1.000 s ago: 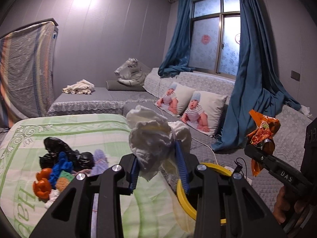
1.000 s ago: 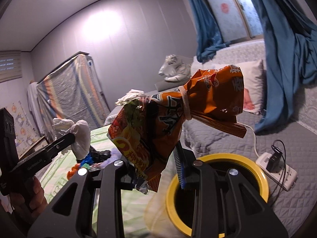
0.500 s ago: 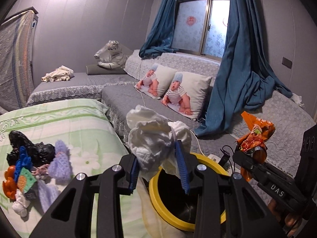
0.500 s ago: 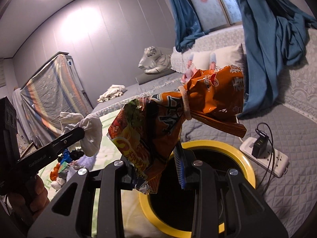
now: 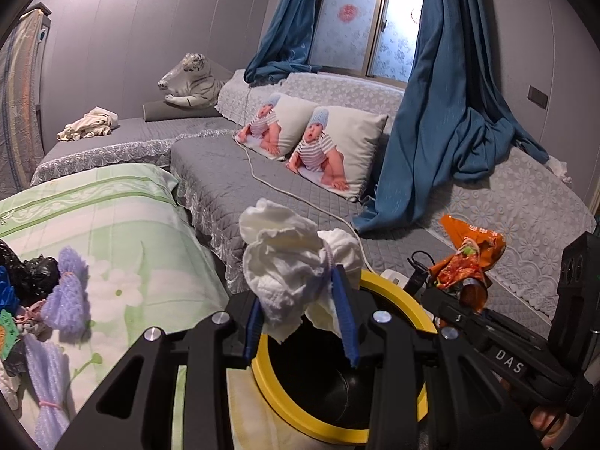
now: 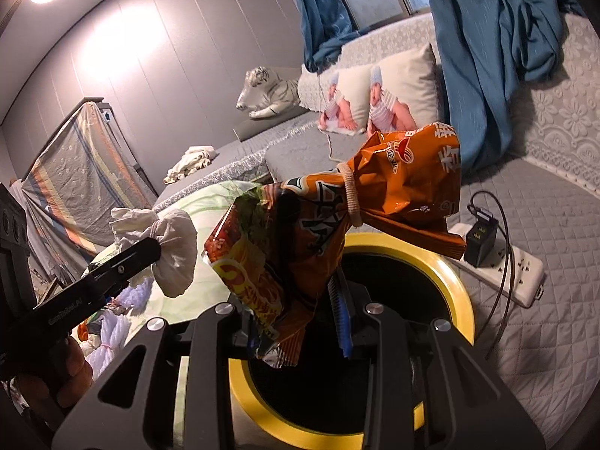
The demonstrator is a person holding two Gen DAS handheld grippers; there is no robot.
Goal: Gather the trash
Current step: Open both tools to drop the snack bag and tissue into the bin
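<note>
My left gripper is shut on a crumpled white tissue wad and holds it over the near rim of a black bin with a yellow rim. My right gripper is shut on an orange snack wrapper tied with a rubber band, held above the same bin. The wrapper also shows at the right of the left wrist view. The tissue also shows at the left of the right wrist view.
A green floral sheet covers a surface left of the bin, with purple yarn bundles and a black bag on it. A white power strip with a charger lies on the grey quilt right of the bin. Blue curtains hang behind.
Both grippers have moved right and forward with their loads. The bin now lies right below them and fills more of both views.
</note>
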